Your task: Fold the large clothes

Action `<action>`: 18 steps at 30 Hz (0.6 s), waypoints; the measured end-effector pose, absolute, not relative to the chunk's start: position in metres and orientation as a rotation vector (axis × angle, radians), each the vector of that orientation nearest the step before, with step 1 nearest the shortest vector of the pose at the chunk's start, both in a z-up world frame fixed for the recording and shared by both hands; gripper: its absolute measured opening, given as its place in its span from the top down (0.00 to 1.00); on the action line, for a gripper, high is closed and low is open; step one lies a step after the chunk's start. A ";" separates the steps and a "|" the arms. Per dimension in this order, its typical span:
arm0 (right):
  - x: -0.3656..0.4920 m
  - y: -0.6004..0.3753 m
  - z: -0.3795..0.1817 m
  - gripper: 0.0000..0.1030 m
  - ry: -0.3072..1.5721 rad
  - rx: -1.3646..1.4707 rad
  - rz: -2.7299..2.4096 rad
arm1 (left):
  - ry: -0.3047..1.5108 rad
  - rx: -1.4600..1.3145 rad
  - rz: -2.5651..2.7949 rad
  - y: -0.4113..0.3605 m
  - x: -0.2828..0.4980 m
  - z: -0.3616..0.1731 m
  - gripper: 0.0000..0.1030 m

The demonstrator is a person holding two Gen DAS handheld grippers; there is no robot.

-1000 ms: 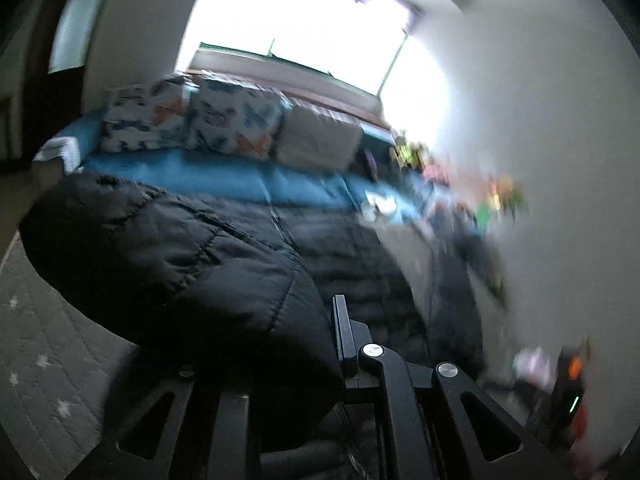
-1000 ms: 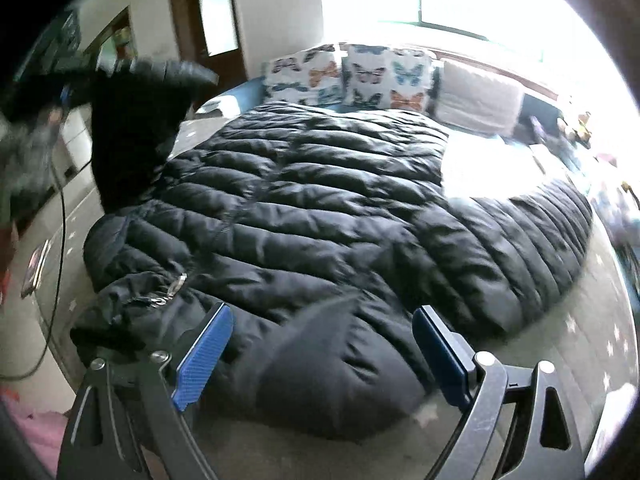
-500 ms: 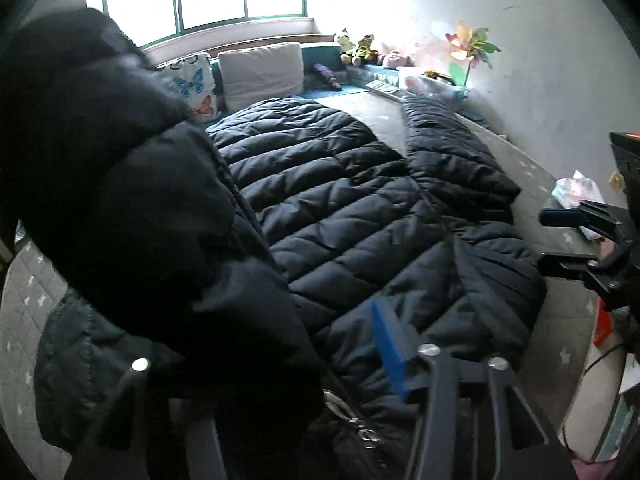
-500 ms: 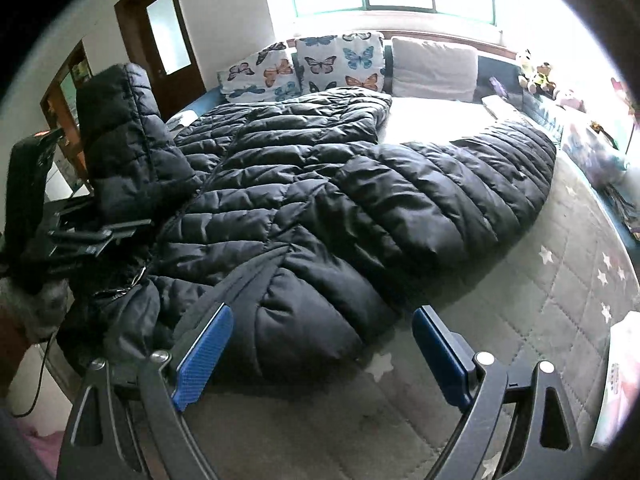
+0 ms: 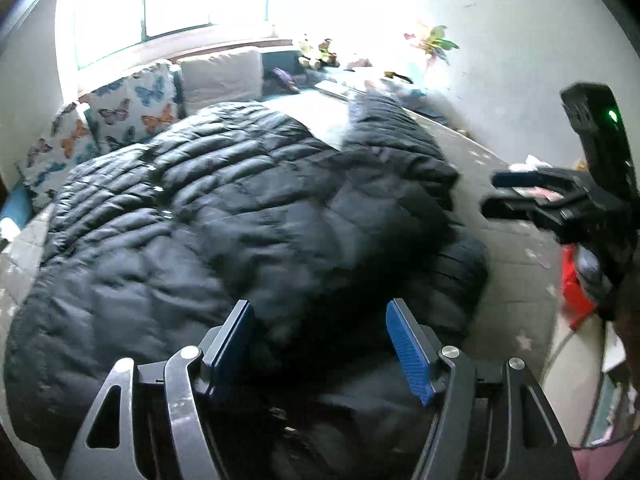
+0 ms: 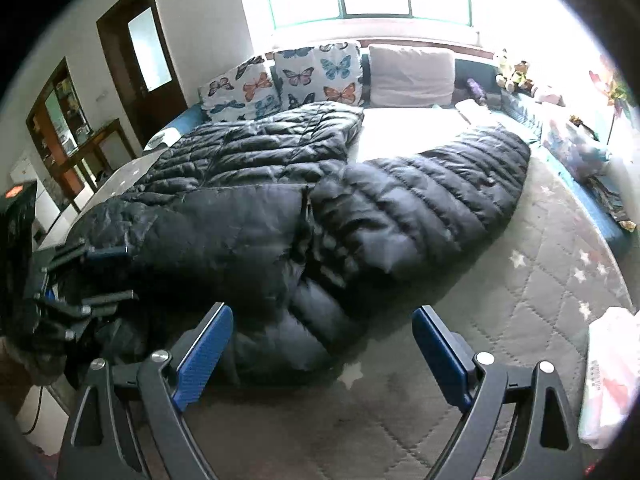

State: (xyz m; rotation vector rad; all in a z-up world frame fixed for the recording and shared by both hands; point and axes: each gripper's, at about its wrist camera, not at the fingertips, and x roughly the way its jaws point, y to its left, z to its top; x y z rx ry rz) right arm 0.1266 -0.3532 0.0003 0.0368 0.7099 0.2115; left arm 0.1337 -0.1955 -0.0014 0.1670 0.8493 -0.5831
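A large black quilted puffer coat (image 5: 248,216) lies spread on the grey star-patterned bed cover (image 6: 540,280). In the right wrist view the coat (image 6: 320,208) has one side folded across its body, with a sleeve stretched toward the right. My left gripper (image 5: 320,320) is open and empty just over the coat's near edge; it also shows at the left of the right wrist view (image 6: 104,276). My right gripper (image 6: 320,340) is open and empty above the coat's near corner; it also shows in the left wrist view (image 5: 520,192).
Butterfly cushions (image 6: 296,76) and a plain cushion (image 6: 412,70) line the head of the bed under a bright window. Soft toys (image 6: 512,72) sit at the far right. A white plastic bag (image 6: 608,376) lies on the cover near right. A dark door (image 6: 140,56) stands at left.
My left gripper has let go of the coat part it held up; that part now lies folded across the coat. The left gripper's fingers have opened. The right gripper stayed open.
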 end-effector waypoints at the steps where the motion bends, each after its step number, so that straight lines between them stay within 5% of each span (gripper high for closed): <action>1: 0.126 -0.354 0.005 0.04 0.701 0.033 0.204 | 0.849 0.164 -0.598 -0.194 0.132 0.001 0.30; 12: 0.152 -0.305 0.052 0.04 0.595 -0.030 0.366 | 0.766 -0.046 -0.438 -0.082 0.144 0.067 0.30; 18: 0.186 -0.247 0.042 0.04 0.651 -0.116 0.493 | 0.815 -0.117 -0.162 0.017 0.188 0.058 0.30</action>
